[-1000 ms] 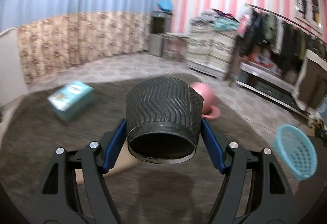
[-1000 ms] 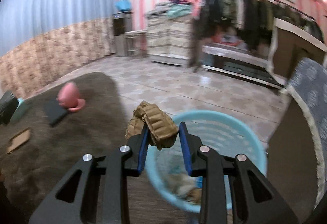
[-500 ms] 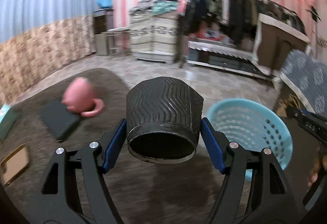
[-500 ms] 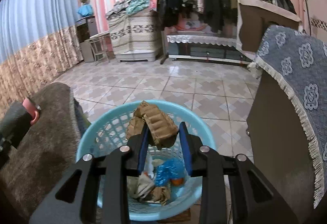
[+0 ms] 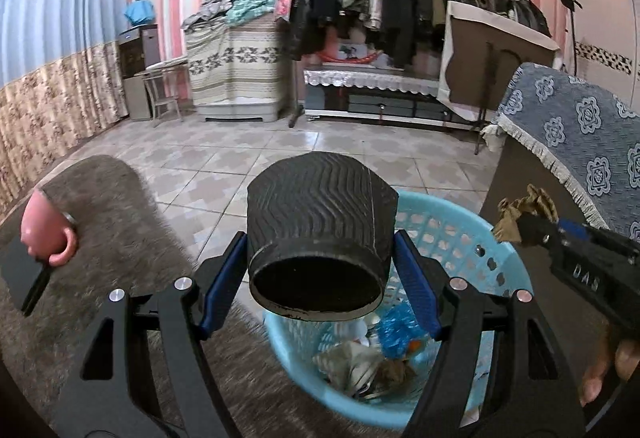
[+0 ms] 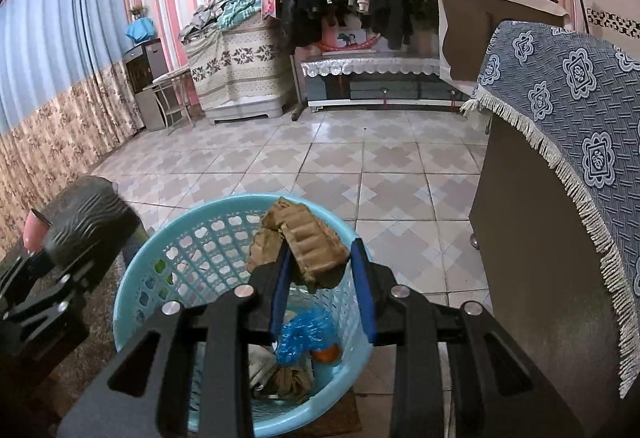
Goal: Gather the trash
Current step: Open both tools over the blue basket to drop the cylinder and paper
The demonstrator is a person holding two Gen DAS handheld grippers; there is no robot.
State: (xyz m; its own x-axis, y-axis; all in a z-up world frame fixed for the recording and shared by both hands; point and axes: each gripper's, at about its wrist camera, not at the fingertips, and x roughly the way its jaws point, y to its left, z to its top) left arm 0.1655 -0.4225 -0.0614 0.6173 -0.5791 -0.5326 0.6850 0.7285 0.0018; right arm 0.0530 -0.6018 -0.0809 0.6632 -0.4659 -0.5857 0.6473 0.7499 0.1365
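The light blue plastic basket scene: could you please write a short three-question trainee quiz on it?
1. True or false: the left gripper holds a ridged black paper cup.
2. What does the right gripper grip? A) crumpled brown cardboard B) a glass bottle C) a spoon
3. Fill in: the light blue plastic basket already holds a crinkled ____ plastic wrapper.

Key: 1 true; 2 A; 3 blue.
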